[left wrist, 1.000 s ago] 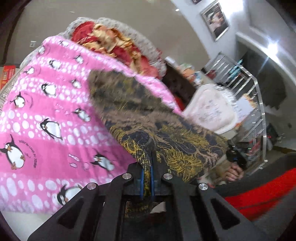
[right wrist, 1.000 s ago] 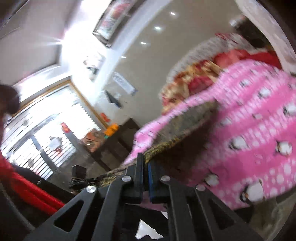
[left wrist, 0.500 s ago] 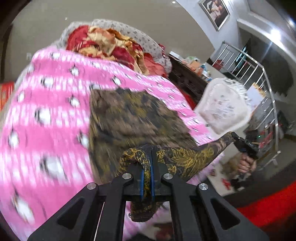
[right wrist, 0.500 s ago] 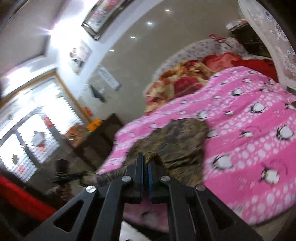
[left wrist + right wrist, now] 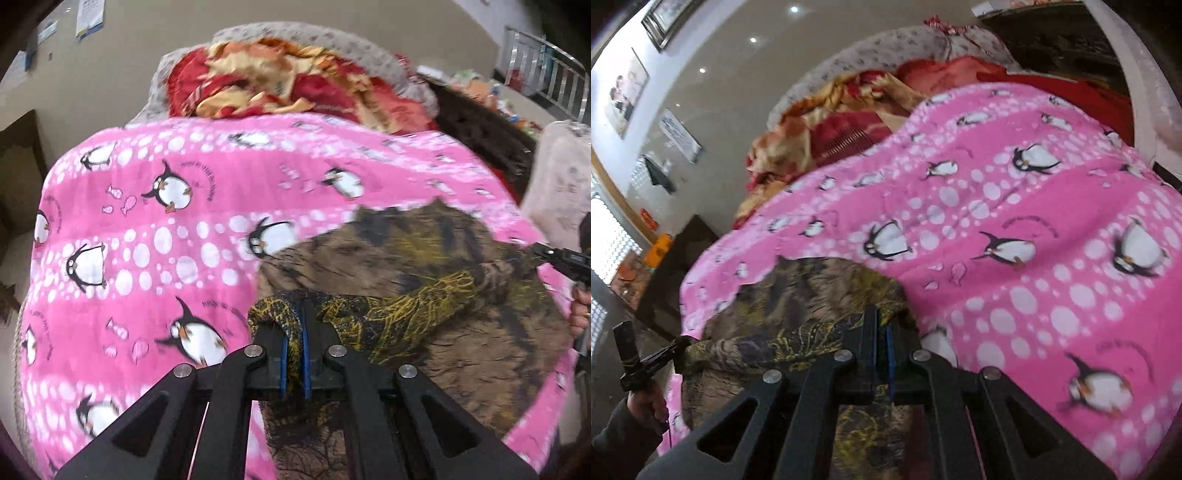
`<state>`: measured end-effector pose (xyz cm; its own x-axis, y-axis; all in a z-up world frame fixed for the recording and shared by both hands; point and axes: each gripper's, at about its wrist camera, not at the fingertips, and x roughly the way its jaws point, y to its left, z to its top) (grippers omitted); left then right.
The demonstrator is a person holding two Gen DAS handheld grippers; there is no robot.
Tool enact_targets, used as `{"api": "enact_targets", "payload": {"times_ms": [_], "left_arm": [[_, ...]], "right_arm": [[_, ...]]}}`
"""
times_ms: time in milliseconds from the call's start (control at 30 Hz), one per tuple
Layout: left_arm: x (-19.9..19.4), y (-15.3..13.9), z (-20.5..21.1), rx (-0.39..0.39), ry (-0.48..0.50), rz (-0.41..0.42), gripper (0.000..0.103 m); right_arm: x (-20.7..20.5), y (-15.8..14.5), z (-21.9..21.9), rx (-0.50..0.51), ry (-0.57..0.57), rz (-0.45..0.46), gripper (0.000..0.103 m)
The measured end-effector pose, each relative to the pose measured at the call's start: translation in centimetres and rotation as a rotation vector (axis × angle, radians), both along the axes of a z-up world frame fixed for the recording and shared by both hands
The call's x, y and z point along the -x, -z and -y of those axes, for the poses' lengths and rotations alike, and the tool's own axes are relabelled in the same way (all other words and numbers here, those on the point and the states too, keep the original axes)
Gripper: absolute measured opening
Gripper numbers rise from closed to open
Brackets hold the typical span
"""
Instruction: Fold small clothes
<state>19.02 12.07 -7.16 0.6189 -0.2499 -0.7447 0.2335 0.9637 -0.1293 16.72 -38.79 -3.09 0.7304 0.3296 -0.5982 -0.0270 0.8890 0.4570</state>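
A small brown garment with black and yellow pattern lies on a pink penguin blanket near the bed's front edge. My left gripper is shut on one end of the garment's near hem. My right gripper is shut on the other end of that hem; the garment spreads left of it. The hem is stretched between both grippers, just above the cloth. The right gripper also shows at the right edge of the left wrist view, the left one at the lower left of the right wrist view.
The pink blanket covers the bed. A red and yellow floral quilt is heaped at the head of the bed, against a grey patterned headboard. A pale chair back stands at the right, dark furniture at the left.
Both grippers have moved forward and down over the bed with the hem, carrying it onto the garment. The garment, hanging off the edge before, now lies flatter on the blanket.
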Motion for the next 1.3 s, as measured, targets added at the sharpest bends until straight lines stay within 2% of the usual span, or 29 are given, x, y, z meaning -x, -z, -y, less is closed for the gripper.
{"api": "enact_targets", "payload": {"times_ms": [167, 267, 367, 467, 500, 533, 600, 633, 733, 800, 833, 900, 967, 1033, 1067, 1100, 1133, 1167, 1233, 1300], "left_arm": [[-1.8, 3.9, 0.8, -0.021, -0.038, -0.054, 0.000], [-1.1, 4.2, 0.2, 0.015, -0.035, -0.011, 0.000], [-1.1, 4.0, -1.1, 0.069, -0.020, -0.040, 0.000], [-0.4, 2.1, -2.7, 0.072, -0.070, -0.046, 0.001], [-0.2, 1.3, -3.2, 0.062, -0.092, -0.026, 0.008], [0.4, 0.2, -4.0, 0.049, -0.124, 0.010, 0.009], [1.8, -2.0, -4.7, -0.030, -0.216, 0.086, 0.008], [2.5, -2.9, -4.5, -0.022, -0.225, 0.117, 0.008], [4.9, -4.4, -1.1, 0.037, -0.120, 0.180, 0.008], [5.9, -3.9, 2.2, 0.062, -0.017, 0.156, 0.008], [6.1, -2.9, 4.4, 0.061, 0.034, 0.116, 0.008], [5.8, -0.5, 7.5, 0.007, 0.095, 0.052, 0.008], [4.9, 2.8, 9.9, -0.086, 0.114, -0.038, 0.008], [4.0, 3.7, 9.8, -0.059, 0.077, -0.036, 0.008], [3.2, 3.5, 9.7, -0.047, 0.058, -0.051, 0.008], [2.2, 3.2, 9.3, -0.029, 0.036, -0.076, 0.008], [0.5, 3.0, 9.0, -0.007, 0.014, -0.101, 0.008], [-1.3, 2.8, 8.6, -0.010, -0.014, -0.123, 0.008], [-5.3, 2.2, 7.0, -0.029, -0.125, -0.133, 0.008], [-6.8, 0.8, 4.7, -0.013, -0.255, -0.094, 0.008]], "right_arm": [[-3.8, 3.8, -1.0, 0.059, 0.009, -0.107, 0.004], [-4.1, 4.9, -0.6, 0.012, 0.021, -0.098, 0.004], [-4.5, 4.9, -0.4, 0.002, 0.005, -0.114, 0.006], [-4.3, 3.3, 0.0, -0.005, -0.006, -0.138, 0.007], [-3.7, 2.2, 0.1, -0.014, -0.008, -0.116, 0.008], [-3.0, 0.8, 0.1, -0.009, -0.017, -0.079, 0.009], [-1.6, -1.6, -0.7, 0.046, -0.017, -0.023, 0.015], [-0.6, -2.8, -1.3, 0.082, -0.010, 0.008, 0.021], [1.2, -4.4, -4.2, 0.129, -0.034, 0.048, 0.028], [2.1, -4.5, -6.3, 0.187, -0.052, 0.059, 0.030], [2.5, -4.2, -7.6, 0.236, -0.047, 0.060, 0.031], [2.4, -2.9, -9.0, 0.271, -0.056, 0.018, 0.035], [1.2, 0.0, -9.8, 0.309, -0.073, -0.091, 0.035], [-0.9, 3.1, -10.2, 0.403, -0.076, -0.195, 0.033], [-1.5, 3.5, -10.5, 0.418, -0.093, -0.195, 0.033], [-2.1, 3.5, -10.9, 0.445, -0.103, -0.142, 0.033], [-3.3, 3.3, -11.4, 0.479, -0.120, -0.153, 0.038], [-4.5, 3.2, -11.6, 0.482, -0.135, -0.177, 0.044], [-7.9, 2.1, -11.5, 0.451, -0.135, -0.200, 0.044], [-9.3, 0.0, -11.0, 0.395, -0.087, -0.127, 0.042]]}}
